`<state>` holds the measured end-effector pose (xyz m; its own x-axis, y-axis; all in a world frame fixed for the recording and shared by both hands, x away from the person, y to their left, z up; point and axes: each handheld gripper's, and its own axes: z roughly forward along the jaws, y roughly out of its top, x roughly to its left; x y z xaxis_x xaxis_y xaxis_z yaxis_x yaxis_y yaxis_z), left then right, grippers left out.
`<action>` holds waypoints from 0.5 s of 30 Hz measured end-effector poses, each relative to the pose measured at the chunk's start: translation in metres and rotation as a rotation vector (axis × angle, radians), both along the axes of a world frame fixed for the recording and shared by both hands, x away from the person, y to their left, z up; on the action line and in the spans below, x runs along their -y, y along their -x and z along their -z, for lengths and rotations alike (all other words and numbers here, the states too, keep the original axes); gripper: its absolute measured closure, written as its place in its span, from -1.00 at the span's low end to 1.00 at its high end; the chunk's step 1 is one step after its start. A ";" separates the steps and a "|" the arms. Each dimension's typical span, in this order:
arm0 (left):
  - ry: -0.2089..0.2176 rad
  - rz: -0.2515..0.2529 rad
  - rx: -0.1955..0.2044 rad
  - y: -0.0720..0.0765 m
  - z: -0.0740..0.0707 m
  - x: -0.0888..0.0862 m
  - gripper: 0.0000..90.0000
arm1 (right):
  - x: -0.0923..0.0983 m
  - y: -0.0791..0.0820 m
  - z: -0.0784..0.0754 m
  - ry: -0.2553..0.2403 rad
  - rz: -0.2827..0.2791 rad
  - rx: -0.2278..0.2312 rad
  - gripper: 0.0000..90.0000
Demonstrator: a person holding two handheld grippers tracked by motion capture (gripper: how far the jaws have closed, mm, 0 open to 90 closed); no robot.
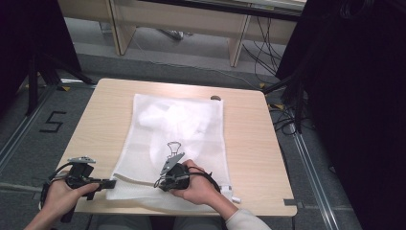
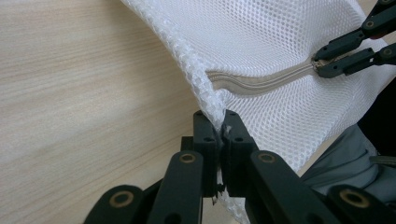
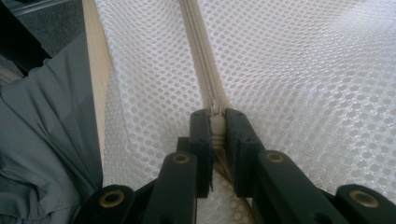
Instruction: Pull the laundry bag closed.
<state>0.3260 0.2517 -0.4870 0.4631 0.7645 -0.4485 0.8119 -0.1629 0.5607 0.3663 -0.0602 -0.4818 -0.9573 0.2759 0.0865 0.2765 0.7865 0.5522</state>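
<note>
A: Item one, high view?
B: White mesh laundry bag [image 1: 179, 139] lay flat on the desk [image 1: 249, 143], its zipped end along the near edge. Left gripper [image 1: 111, 183] stood at the bag's near left corner; right gripper [image 1: 160, 182] sat farther along that same end, mid near edge. A binder clip [image 1: 174, 145] rested on the mesh just beyond the right gripper.

A: Left gripper view?
B: Left gripper [image 2: 219, 122] was clamped on the bag's corner seam [image 2: 205, 100], mesh pinched between its jaws. The zipper [image 2: 261, 83] ran off toward the right gripper [image 2: 320, 65].

A: Right gripper view?
B: Right gripper [image 3: 217, 122] was closed tight on the zipper pull [image 3: 216, 125]. Teeth [image 3: 198, 51] beyond the pull looked meshed.

A: Progress?
B: Judged: both holds secured, corner anchored. Whether the pull sat at the start or the finish of its travel could not be told; the slide appeared left to do.
</note>
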 end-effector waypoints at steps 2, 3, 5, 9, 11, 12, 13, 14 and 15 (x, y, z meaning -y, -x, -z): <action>0.003 -0.014 0.011 0.000 0.001 0.001 0.90 | 0.001 0.000 0.000 -0.004 -0.002 -0.001 0.84; 0.000 -0.006 0.003 0.000 0.000 0.000 0.90 | 0.001 0.000 0.000 -0.004 -0.002 -0.001 0.84; 0.011 -0.018 0.014 0.000 0.001 0.001 0.90 | 0.002 0.001 0.000 -0.002 0.010 -0.008 0.84; 0.010 -0.018 0.016 0.000 0.001 0.001 0.90 | 0.005 0.000 -0.001 0.000 0.005 -0.002 0.84; 0.007 -0.018 0.013 0.000 0.001 0.001 0.90 | 0.005 0.001 0.000 -0.002 0.005 -0.001 0.84; 0.010 -0.018 0.012 0.000 0.001 0.001 0.90 | 0.005 0.002 0.000 0.003 0.011 -0.005 0.84; 0.008 -0.017 0.013 0.000 0.001 0.001 0.90 | 0.006 0.002 0.000 0.007 0.006 -0.002 0.84; 0.008 -0.017 0.012 0.000 0.001 0.001 0.90 | 0.006 0.002 0.000 0.007 0.006 -0.002 0.84; 0.006 -0.014 0.012 0.000 0.001 0.001 0.90 | 0.006 0.002 0.000 0.006 0.007 -0.003 0.84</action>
